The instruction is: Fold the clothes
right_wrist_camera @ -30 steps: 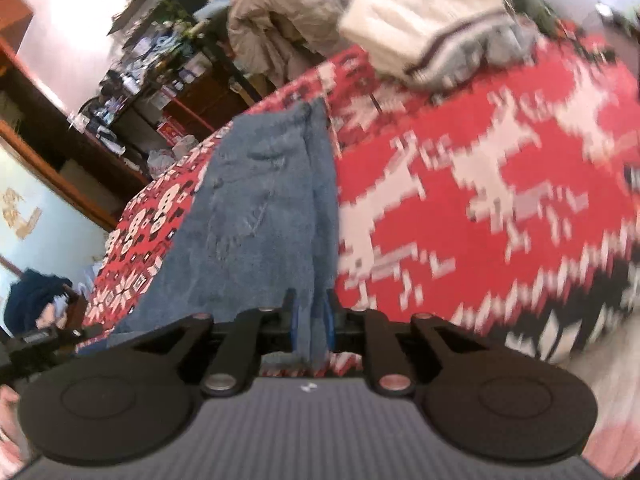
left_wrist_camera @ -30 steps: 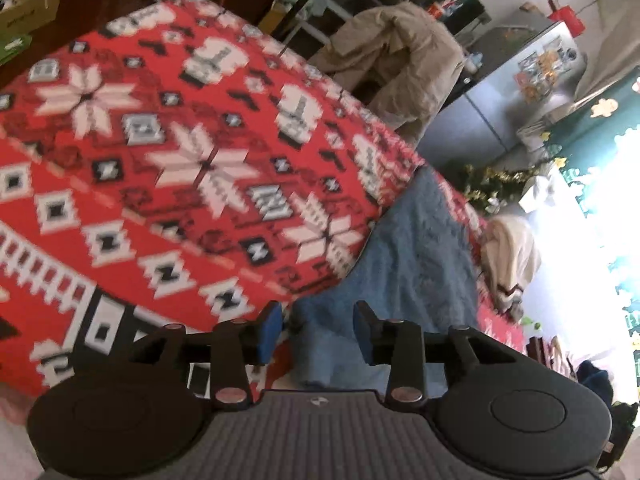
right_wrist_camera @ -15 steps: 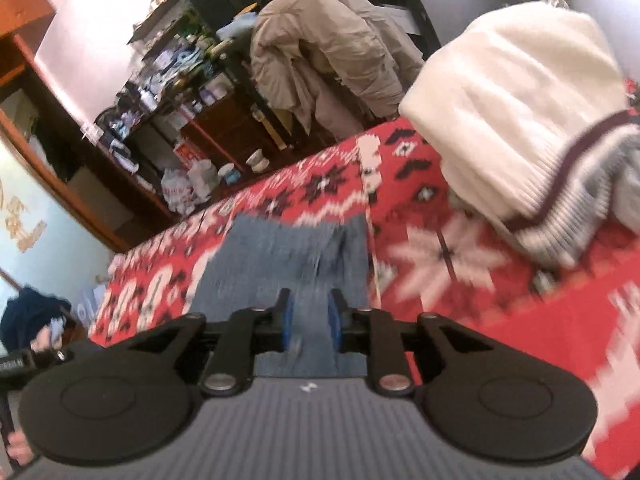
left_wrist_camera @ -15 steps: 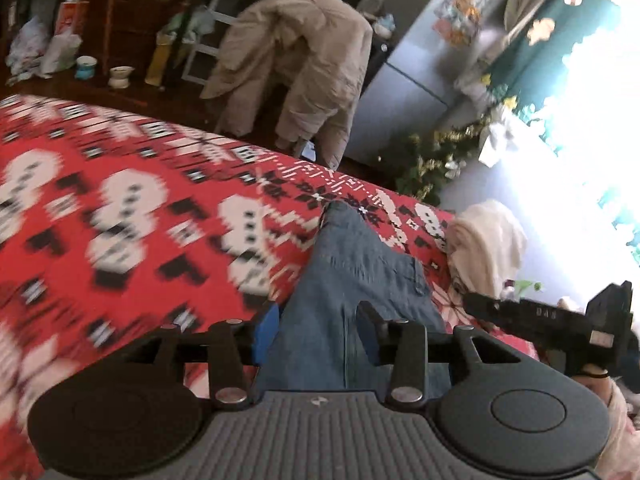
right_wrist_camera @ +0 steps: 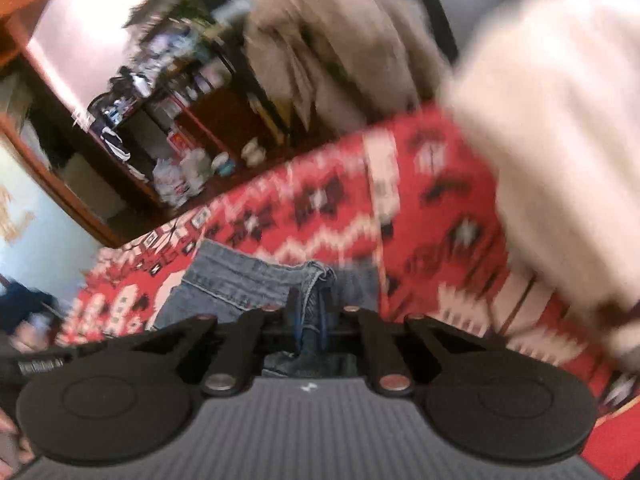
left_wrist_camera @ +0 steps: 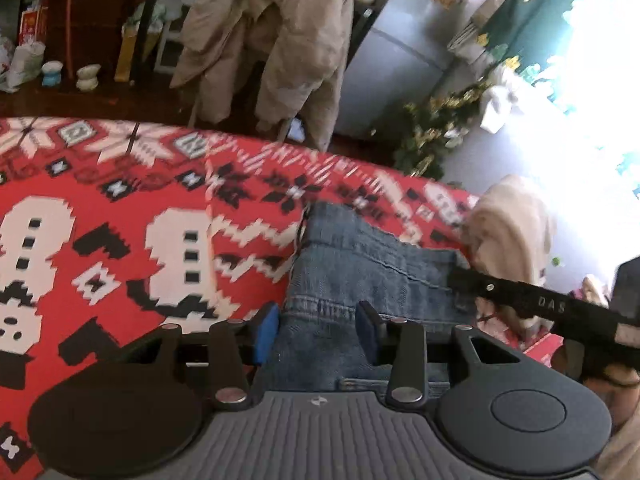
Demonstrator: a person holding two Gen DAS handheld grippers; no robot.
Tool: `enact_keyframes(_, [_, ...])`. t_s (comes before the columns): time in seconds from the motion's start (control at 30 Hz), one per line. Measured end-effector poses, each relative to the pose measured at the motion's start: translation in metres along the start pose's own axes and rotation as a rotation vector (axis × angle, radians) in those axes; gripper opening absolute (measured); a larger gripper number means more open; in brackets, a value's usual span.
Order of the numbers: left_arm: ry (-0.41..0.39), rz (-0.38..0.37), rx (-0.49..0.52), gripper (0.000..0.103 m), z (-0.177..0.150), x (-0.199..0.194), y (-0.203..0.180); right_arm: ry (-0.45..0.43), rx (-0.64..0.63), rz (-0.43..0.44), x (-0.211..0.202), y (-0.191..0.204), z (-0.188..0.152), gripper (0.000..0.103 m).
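Left wrist view: one pair of blue denim jeans (left_wrist_camera: 360, 264), coarse weave with stitched seams, lies on a red blanket (left_wrist_camera: 132, 216) with a white and black pixel-like knit pattern.
Left gripper: the left gripper (left_wrist_camera: 318, 330) has two black fingers with blue pads (left_wrist_camera: 267, 326), spread partway; denim lies between them at 12 o'clock, and neither pad visibly presses it.
Jeans from left tool: the cloth runs from between the fingers up toward 12 and 1 o'clock, its far hem resting on the blanket.
Other tool seen: at 3 o'clock a black bar of the right gripper (left_wrist_camera: 532, 306) crosses over the denim's right edge.
Right wrist view: blurred; the right gripper (right_wrist_camera: 310, 322) has its jaws closing, nearly pressed together, pinching a bunched fold of the jeans (right_wrist_camera: 248, 284).
Jeans from right tool: the pinched fold stands at 12 o'clock between the fingers; the flat remainder spreads toward 10 o'clock.
Cream garment: one soft, ribbed-looking cream sweater (right_wrist_camera: 552, 120) lies heaped on the blanket (right_wrist_camera: 436, 208) at 2 o'clock of the right tool, near the jeans but apart.
Tan jacket: one puffy beige coat (left_wrist_camera: 272, 36) hangs over a chair beyond the blanket at 12 o'clock.
Behind: one smooth grey fridge (left_wrist_camera: 404, 52) at 1 o'clock; two small ceramic cups (left_wrist_camera: 70, 74) on dark wooden furniture at 10 o'clock.
Count: two grippers, one pair of jeans, one sweater, one coat.
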State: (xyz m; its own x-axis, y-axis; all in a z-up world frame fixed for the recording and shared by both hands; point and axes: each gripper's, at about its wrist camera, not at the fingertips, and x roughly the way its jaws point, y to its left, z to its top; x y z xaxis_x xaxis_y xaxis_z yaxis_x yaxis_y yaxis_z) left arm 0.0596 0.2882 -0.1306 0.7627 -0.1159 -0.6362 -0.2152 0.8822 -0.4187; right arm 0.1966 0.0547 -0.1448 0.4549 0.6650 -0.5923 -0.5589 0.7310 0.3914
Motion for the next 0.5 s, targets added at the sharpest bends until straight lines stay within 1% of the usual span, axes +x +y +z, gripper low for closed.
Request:
enact_keyframes(0.07, [-0.022,-0.005,0.039,0.04,0.001,-0.003,-0.008,-0.064,-0.104,-0.061,-0.015,0.017,0.0,0.008])
enact_keyframes(0.1, [-0.015,0.007,0.06,0.04,0.0,0.001,-0.01,-0.064,-0.12,-0.081,-0.015,0.019,0.0,0.008])
enact_keyframes(0.17, [0.003,0.033,0.103,0.04,-0.001,0.01,-0.015,-0.02,-0.103,-0.113,-0.002,0.012,-0.003,0.008])
enact_keyframes(0.23, [0.021,0.069,0.139,0.041,-0.005,0.02,-0.016,0.002,-0.113,-0.148,0.011,0.005,-0.011,0.009])
enact_keyframes(0.33, [0.034,0.105,0.19,0.041,-0.011,0.024,-0.017,-0.018,-0.108,-0.134,0.012,-0.001,-0.016,0.01])
enact_keyframes(0.4, [0.035,0.119,0.21,0.039,-0.013,0.022,-0.019,-0.032,-0.104,-0.139,0.009,-0.006,-0.017,0.02])
enact_keyframes(0.43, [0.028,0.122,0.215,0.036,-0.012,0.017,-0.021,-0.041,-0.088,-0.135,0.005,-0.009,-0.015,0.023])
enact_keyframes(0.47, [0.02,0.124,0.221,0.035,-0.012,0.012,-0.023,-0.05,-0.065,-0.129,0.001,-0.014,-0.013,0.025])
enact_keyframes(0.5, [0.007,0.124,0.23,0.034,-0.012,0.007,-0.026,-0.06,-0.042,-0.123,-0.004,-0.018,-0.012,0.025])
